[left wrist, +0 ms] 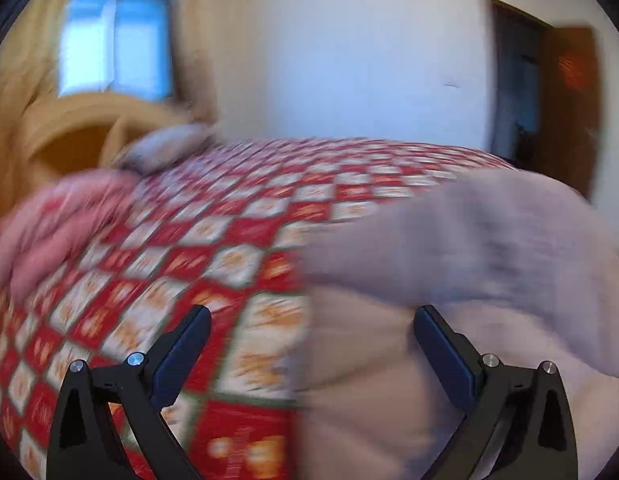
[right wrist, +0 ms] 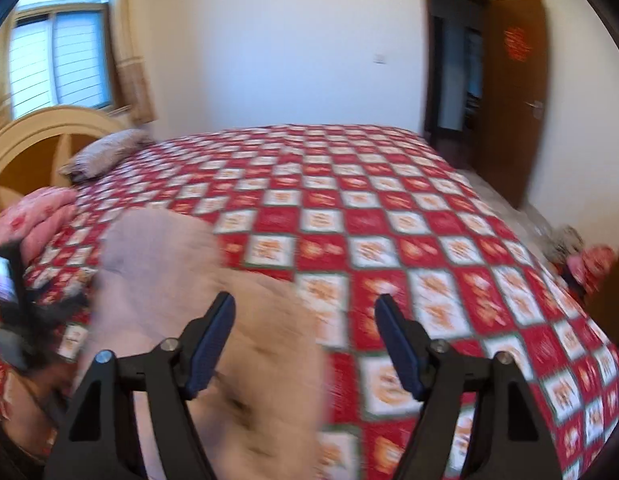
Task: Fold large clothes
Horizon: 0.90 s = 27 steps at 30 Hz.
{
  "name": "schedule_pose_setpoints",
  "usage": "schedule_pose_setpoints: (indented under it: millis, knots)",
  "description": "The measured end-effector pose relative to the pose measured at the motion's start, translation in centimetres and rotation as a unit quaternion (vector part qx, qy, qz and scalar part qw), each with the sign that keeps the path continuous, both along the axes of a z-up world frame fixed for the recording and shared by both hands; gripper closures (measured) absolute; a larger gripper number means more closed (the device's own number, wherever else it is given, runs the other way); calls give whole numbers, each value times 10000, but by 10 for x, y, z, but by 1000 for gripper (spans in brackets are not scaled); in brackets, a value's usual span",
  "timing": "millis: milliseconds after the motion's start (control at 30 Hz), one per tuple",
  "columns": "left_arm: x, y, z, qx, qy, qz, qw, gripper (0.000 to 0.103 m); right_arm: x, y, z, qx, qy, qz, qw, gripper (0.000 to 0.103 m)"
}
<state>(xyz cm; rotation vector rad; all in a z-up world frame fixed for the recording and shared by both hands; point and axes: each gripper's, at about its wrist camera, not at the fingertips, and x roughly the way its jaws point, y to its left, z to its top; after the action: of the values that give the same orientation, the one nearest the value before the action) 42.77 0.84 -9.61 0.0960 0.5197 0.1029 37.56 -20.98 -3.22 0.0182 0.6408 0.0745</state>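
Observation:
A large pale beige-grey garment [left wrist: 449, 280] lies bunched on the near part of the red-and-white checked bedspread [left wrist: 213, 240]; the view is blurred. My left gripper [left wrist: 311, 322] is open and empty, just above the garment's left edge. In the right wrist view the same garment [right wrist: 189, 280] lies at the lower left on the bedspread [right wrist: 389, 220]. My right gripper [right wrist: 305, 312] is open and empty over the garment's right edge. The left gripper [right wrist: 13, 304] shows as a dark blurred shape at the far left.
A pink folded quilt [right wrist: 45, 216] and a grey pillow [right wrist: 105, 154] lie by the wooden headboard [right wrist: 41, 136] at left. A brown door [right wrist: 513, 92] stands open at the right. Clothes lie on the floor [right wrist: 581, 252] beside the bed.

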Motion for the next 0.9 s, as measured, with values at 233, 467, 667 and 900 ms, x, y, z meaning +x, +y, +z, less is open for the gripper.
schedule_pose_setpoints:
  millis: [233,467,667,900]
  knots:
    - [-37,-122,-9,1213,-575,-1314,9822,2,37,10,-42,-118,323,-152,9993,48]
    - [-22,-95,-5,676,-232,-784,9944,2,41,-48,-107,480,817,-563,9939,48]
    - [1,-47,-25,-381,369,-328,9981,1,43,-36,-123,448,772,-436,9951,48]
    - [9,-57,-49,-378,557,-367,9971,1,46,-39,-141,621,815,-421,9938,48]
